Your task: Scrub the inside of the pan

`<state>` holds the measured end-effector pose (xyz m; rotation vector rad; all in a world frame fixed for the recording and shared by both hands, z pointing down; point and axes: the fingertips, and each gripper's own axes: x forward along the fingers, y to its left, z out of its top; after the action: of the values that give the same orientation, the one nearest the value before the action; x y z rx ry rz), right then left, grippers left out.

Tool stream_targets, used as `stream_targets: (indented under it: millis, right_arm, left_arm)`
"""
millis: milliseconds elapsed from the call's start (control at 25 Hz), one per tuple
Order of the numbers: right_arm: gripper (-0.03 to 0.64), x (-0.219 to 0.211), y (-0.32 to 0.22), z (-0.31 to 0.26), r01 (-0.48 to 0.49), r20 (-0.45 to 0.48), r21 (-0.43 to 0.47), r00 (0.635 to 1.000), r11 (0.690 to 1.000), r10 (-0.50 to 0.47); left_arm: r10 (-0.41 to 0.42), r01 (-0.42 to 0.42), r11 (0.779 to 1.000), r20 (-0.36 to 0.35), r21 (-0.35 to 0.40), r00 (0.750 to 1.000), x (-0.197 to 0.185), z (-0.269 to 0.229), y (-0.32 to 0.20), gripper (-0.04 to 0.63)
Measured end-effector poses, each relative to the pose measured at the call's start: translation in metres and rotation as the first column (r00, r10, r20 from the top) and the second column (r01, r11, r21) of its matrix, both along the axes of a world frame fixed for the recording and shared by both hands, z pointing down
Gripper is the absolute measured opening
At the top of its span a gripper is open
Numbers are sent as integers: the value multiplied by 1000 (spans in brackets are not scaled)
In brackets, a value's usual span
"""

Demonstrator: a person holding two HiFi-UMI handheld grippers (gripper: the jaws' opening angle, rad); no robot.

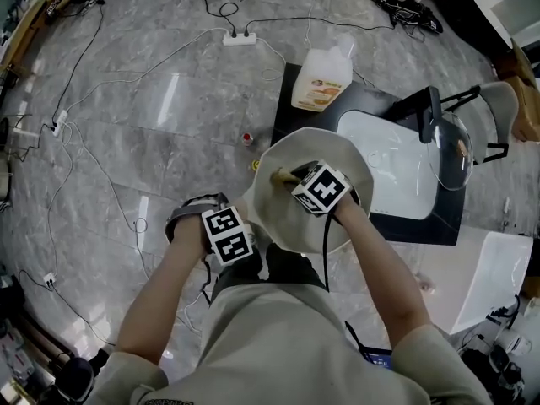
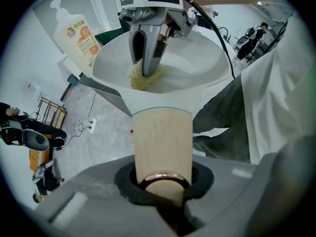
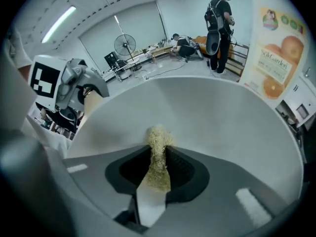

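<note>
As you look down past your forearms, your left tool (image 1: 226, 230) sits closest to your body. It points at the floor (image 1: 152, 99), with its jaws clamped on the pale wooden handle (image 2: 161, 141) of the pan (image 1: 291, 226). That one grip carries the white pan in the air in front of you, its open side up. Just beyond, your right tool (image 1: 293, 176) reaches down into the bowl. Its jaws are pinched together on a straw-coloured scrubber (image 3: 158, 147), a thin fibrous wad whose frayed end meets the pan's inner surface.

Past the pan stands a black counter (image 1: 291, 99) with a white basin (image 1: 388, 167). An orange-labelled soap bottle (image 1: 322, 78) is at its near corner and a glass lid (image 1: 451, 146) at its far side. Cables (image 1: 93, 159) trail over the marble floor.

The likely risks:
- Pressing hard away from the handle could lever the pan and twist it inside the left clamp.
- The scrubber is held only by a narrow strip, so a strong sideways stroke could pull it free.
- If the wad flattens, the hard jaw tips could scrape the coating.
- Anything dropped lands on the floor, near the cables.
</note>
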<state>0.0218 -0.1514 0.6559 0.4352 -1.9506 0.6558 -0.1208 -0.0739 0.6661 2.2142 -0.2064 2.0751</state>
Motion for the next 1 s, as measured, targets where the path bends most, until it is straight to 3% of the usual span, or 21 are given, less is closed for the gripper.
stream_targets:
  millis: [280,440,520,640,760,880,1000]
  right_arm:
    - [100,54,-39,1,-161,-61,98,984,982,168]
    - [100,90,-37,0,-104,-224,167,965,981,140]
    - [98,102,-25,2,-50,-312,158,945,986,98]
    - [98,113,-6,1,17,-405,91,914,996,21]
    - [98,117,26,0,65,-438,-50,895,997,-80]
    - [98,113,68,-3,80,-389,-208,908,975,-158]
    - [98,91,101,-2,122,-280,-299,937,946,-209]
  left_arm:
    - [-16,17,1000,18,-22,1000,-4,2,2,58]
    - [-15,15,1000,14,-25,1000,-5,3,2,55]
    - [-14,14,999,14,-30,1000,-5,3,3,54]
    - [-12,13,999,13,-38,1000,-4,3,3,51]
    - [-13,13,999,14,-42,1000,-5,2,3,49]
    - [-16,16,999,15,-44,1000,-5,1,4,49]
    - [-16,17,999,18,-42,1000,-5,1,4,50]
